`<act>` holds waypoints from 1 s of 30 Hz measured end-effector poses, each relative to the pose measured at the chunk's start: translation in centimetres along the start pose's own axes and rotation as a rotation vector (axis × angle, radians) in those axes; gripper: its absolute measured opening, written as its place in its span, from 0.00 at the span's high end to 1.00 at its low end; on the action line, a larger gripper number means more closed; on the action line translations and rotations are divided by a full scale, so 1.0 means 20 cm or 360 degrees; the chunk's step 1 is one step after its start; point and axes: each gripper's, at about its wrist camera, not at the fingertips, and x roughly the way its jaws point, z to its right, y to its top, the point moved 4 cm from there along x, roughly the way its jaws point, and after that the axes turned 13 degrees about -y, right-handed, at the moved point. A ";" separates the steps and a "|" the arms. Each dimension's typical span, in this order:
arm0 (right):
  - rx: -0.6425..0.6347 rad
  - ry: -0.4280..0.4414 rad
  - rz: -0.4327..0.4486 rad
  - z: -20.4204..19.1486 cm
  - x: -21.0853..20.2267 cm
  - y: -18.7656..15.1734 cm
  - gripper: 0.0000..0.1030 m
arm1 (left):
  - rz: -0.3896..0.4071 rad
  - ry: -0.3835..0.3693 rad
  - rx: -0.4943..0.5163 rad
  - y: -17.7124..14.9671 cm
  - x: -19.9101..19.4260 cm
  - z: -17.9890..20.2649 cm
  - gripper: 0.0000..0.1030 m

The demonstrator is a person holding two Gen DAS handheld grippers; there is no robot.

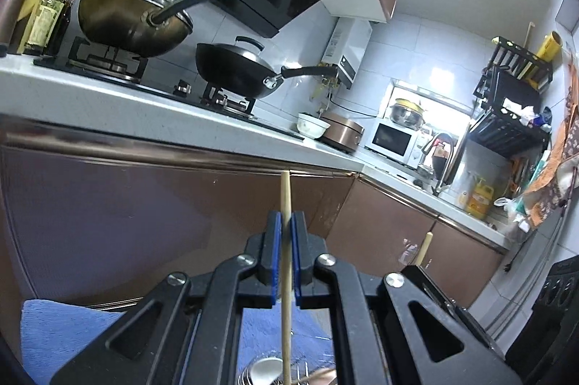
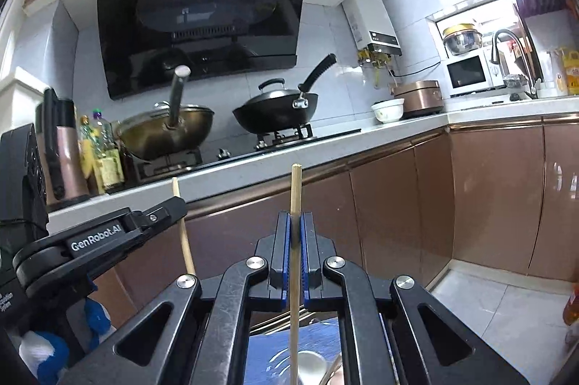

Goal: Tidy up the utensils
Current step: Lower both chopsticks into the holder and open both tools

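My left gripper [image 1: 286, 233] and right gripper [image 2: 296, 233] are each clamped mid-length on an upright wooden chopstick [image 1: 284, 193] [image 2: 295, 189] before the brown cabinets [image 1: 144, 204], light, stiff, thin sticks that could pivot.

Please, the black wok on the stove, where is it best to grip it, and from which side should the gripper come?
Grip the black wok by its long handle, probably near the free end. In the right wrist view the handle rises up and to the right, away from the brass-coloured wok, so coming from the right looks clearest. Both grippers now hold a chopstick each, so one must first be freed.
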 end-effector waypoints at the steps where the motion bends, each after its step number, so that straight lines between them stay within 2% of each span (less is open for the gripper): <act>1: -0.0001 -0.0004 0.0002 0.01 0.02 -0.01 0.95 | 0.0003 0.0009 0.0005 -0.03 0.04 -0.01 0.95; 6: -0.0011 -0.0034 0.0015 0.04 0.11 -0.08 0.95 | -0.0004 0.0063 0.0039 -0.15 0.13 -0.04 0.95; 11: -0.0023 -0.0053 -0.0042 0.08 0.16 -0.20 0.95 | 0.0025 0.0112 0.0063 -0.25 0.19 -0.04 0.95; 22: -0.0059 -0.0092 -0.0078 0.10 0.14 -0.31 0.94 | 0.0024 0.0125 -0.0018 -0.42 0.23 -0.12 0.93; 24: -0.0048 -0.0094 -0.0075 0.11 0.12 -0.30 0.90 | 0.0004 0.0120 -0.0022 -0.42 0.22 -0.12 0.87; 26: -0.0029 -0.0097 -0.0065 0.11 0.10 -0.28 0.77 | -0.0005 0.0117 -0.0024 -0.42 0.18 -0.12 0.74; 27: -0.0019 -0.0101 -0.0058 0.11 0.09 -0.26 0.70 | 0.0002 0.0123 -0.0015 -0.40 0.15 -0.12 0.72; 30: 0.0007 -0.0107 -0.0035 0.10 0.02 -0.21 0.66 | 0.0024 0.0143 0.0004 -0.33 0.04 -0.10 0.63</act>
